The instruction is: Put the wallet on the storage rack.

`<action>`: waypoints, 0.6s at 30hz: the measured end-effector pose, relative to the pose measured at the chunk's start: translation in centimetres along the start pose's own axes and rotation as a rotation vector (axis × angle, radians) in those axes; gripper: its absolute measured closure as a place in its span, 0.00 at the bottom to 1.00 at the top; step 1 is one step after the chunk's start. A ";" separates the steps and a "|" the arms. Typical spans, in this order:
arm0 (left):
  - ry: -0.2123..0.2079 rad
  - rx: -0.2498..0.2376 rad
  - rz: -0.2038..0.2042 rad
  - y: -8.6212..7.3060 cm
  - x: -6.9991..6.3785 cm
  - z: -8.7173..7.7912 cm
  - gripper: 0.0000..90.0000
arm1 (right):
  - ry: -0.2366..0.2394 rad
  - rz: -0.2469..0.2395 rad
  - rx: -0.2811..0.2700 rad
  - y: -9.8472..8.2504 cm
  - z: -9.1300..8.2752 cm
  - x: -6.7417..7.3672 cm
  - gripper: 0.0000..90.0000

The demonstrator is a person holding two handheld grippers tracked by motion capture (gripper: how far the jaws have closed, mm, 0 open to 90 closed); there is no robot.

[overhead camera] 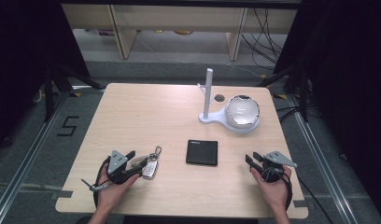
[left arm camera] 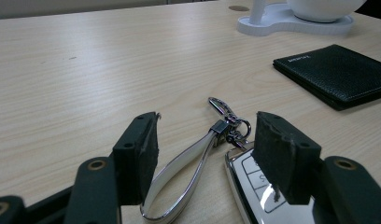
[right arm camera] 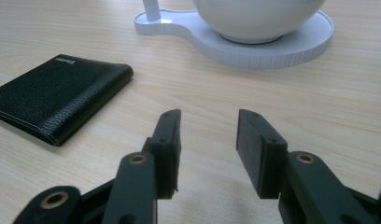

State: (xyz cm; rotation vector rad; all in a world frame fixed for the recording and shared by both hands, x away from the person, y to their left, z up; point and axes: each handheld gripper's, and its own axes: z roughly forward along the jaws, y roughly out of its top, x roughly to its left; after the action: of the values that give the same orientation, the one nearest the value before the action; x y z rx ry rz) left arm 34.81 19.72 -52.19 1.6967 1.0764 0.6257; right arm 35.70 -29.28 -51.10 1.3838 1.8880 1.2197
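Note:
A silver car key fob (overhead camera: pixel 150 169) with a white strap and metal clip (overhead camera: pixel 156 151) lies at the table's front left. My left gripper (overhead camera: pixel 137 161) rests right at it. In the left gripper view its jaws (left arm camera: pixel 205 149) stand open, with the strap loop (left arm camera: pixel 186 165) lying between them and the fob (left arm camera: pixel 256 193) under the right-hand jaw; the pads do not press on either. A black leather wallet (overhead camera: pixel 201 152) lies flat mid-table. My right gripper (overhead camera: pixel 252 158) sits to its right, open (right arm camera: pixel 208 144) over bare wood, nothing between the fingers.
A white stand (overhead camera: pixel 212 119) with an upright pole (overhead camera: pixel 208 91) carries a white bowl (overhead camera: pixel 242 111) at the back right. A small round hole (overhead camera: pixel 219 98) is in the tabletop behind it. The wallet (right arm camera: pixel 58 98) lies left of the right gripper's jaws.

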 end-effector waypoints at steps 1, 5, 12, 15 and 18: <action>0.000 0.000 0.000 0.0 0.0 0.0 0.44 | 0.000 0.000 0.000 0.0 0.0 0.0 0.69; 0.005 0.015 -0.002 0.1 0.0 0.2 0.45 | -0.007 0.041 0.032 -0.1 -0.1 0.3 0.71; -0.005 0.010 -0.015 0.0 -0.1 0.1 0.46 | 0.008 0.031 0.084 0.5 -0.1 0.7 0.74; -0.028 0.011 -0.024 0.0 -0.2 0.1 0.46 | 0.016 -0.009 0.086 0.7 0.1 0.6 0.74; -0.037 0.024 -0.027 0.5 -0.3 0.1 0.46 | 0.047 0.032 0.167 1.2 0.2 1.1 0.75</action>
State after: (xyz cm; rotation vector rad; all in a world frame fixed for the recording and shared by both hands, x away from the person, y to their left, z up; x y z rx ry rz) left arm 34.94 19.37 -51.70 1.7053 1.0828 0.5634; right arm 36.04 -28.05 -50.06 1.4883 2.0470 1.1408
